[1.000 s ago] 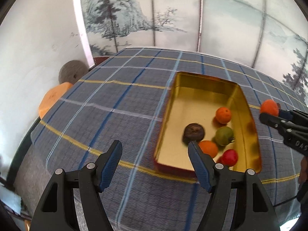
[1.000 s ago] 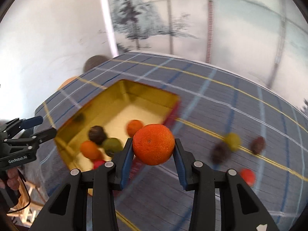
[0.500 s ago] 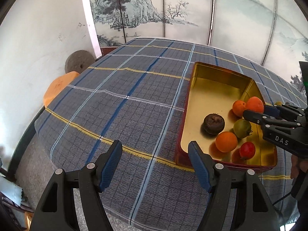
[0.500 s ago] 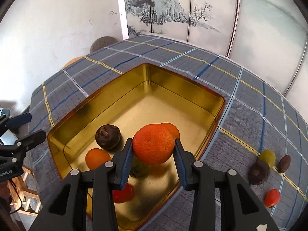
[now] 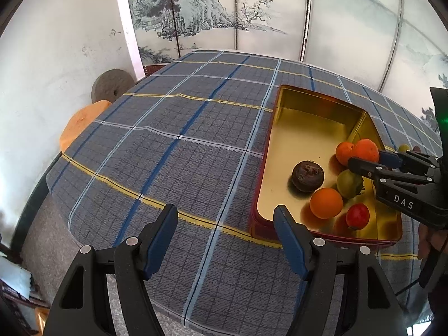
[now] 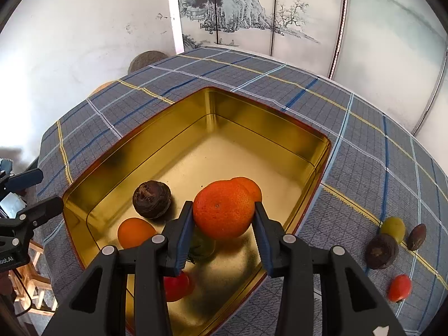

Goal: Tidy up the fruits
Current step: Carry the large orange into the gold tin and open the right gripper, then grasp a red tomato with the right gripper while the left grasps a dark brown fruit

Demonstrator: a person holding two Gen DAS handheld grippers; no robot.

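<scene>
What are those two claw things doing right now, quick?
Left gripper: open, fingers holding nothing, over the tablecloth.
Right gripper: closed on an orange, above the gold tin.

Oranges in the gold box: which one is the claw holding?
The biggest orange, pinched in the right claw above the tin; the other two lie loose on its floor.

"DAS" on right gripper point(image 5: 364, 159), "oot.AI" on left gripper point(image 6: 30, 193)
</scene>
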